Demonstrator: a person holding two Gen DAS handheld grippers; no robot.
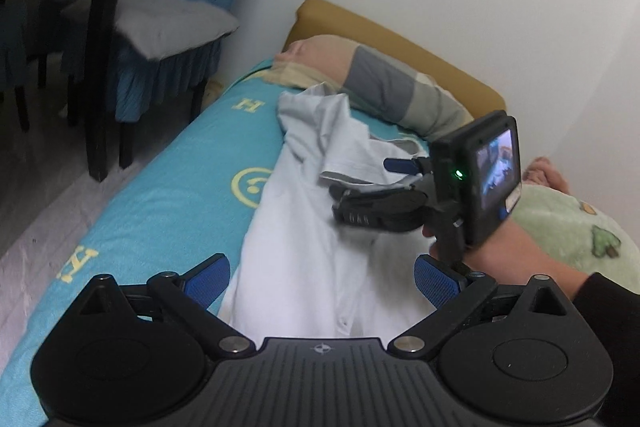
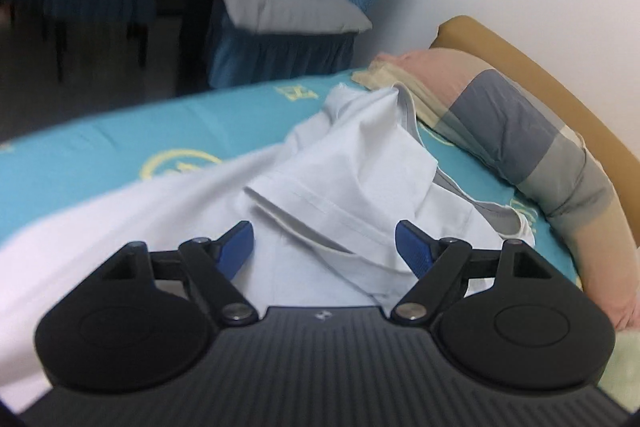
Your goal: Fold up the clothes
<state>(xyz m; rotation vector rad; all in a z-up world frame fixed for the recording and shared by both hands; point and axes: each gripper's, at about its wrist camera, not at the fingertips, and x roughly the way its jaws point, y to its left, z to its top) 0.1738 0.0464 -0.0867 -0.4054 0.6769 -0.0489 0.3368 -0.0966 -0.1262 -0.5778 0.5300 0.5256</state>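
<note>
Left hand-held gripper (image 1: 322, 277): fingers spread wide, nothing between them, poised over the white shirt (image 1: 304, 247). Right hand-held gripper (image 2: 324, 247): fingers likewise spread, the shirt's folded sleeve (image 2: 320, 203) lying just ahead between them. Shirt: spread along the turquoise bed sheet (image 1: 172, 187) beneath both grippers. Beyond the shirt: grey-and-beige pillow (image 1: 392, 91) against a mustard headboard (image 1: 400, 43). Far left: blue-covered chair (image 1: 160, 27).

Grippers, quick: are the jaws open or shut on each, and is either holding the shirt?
Left gripper: jaws open, holding nothing, white shirt beneath.
Right gripper: jaws open over the folded sleeve, not gripping it.
</note>
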